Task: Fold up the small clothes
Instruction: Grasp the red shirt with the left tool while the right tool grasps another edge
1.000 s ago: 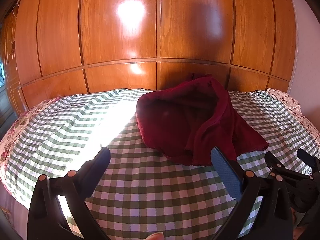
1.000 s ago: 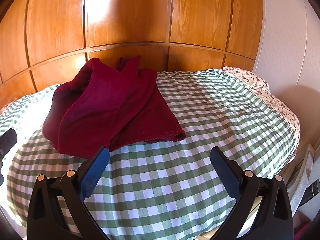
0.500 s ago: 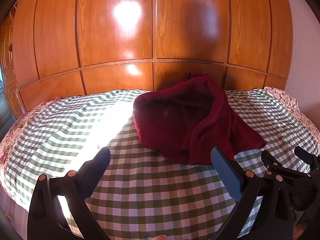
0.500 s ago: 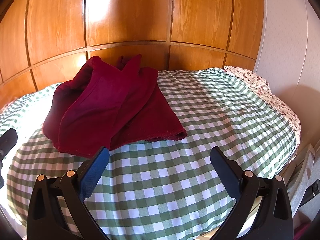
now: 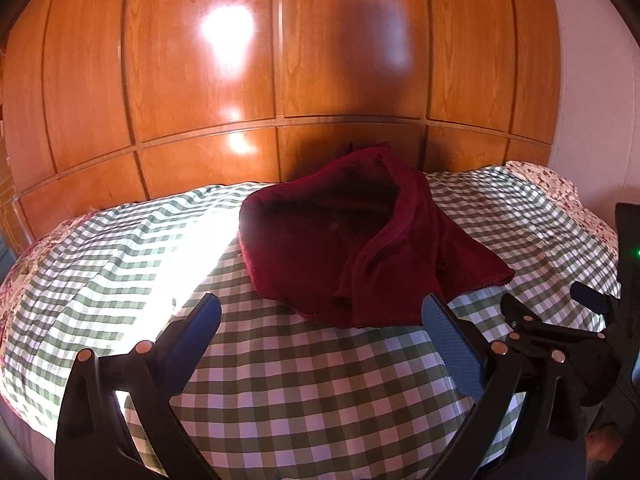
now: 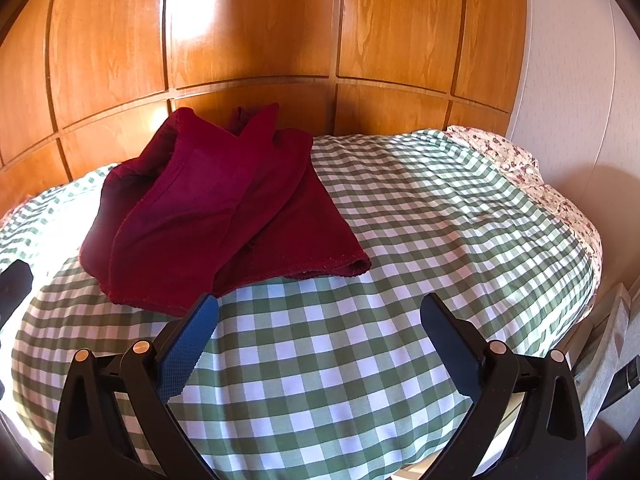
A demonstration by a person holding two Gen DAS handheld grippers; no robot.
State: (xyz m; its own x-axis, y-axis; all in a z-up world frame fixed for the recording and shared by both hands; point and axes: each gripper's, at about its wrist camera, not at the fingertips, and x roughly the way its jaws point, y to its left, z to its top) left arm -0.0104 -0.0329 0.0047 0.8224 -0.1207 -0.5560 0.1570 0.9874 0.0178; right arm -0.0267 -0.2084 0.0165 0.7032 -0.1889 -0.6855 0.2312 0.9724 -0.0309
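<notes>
My left gripper (image 5: 320, 312) hung just above the near part of the bed, its jaws spread wide with nothing between them but green-and-white checked bedcover (image 5: 304, 384). My right gripper (image 6: 319, 312) sat the same way — jaws fully apart, empty, over the checked cloth. From the left camera I could see the right gripper's black fingers (image 5: 520, 312) low at the right edge, beside my own right finger.

The crumpled dark red fleece garment (image 5: 360, 248) lay in a loose heap on the far half of the bed, close to the glossy orange-brown wooden panelled wall (image 5: 320, 80). Seen from the left, its near hem fell just beyond my fingertips, a little toward the right one, and one flap was folded over the middle. From the right camera the dark red garment (image 6: 216, 208) sat to the left of centre, its lower edge just behind the tip of my blue-padded left finger (image 6: 188, 344) — I could not tell whether the tip touched the cloth. One corner of it stretched out to the right and curled over on itself.

A bright strip of sunlight (image 5: 160, 264) cut across the cover on the left side. A floral-patterned sheet (image 6: 532, 184) showed along the bed's right edge, by a pale wall (image 6: 568, 80).
</notes>
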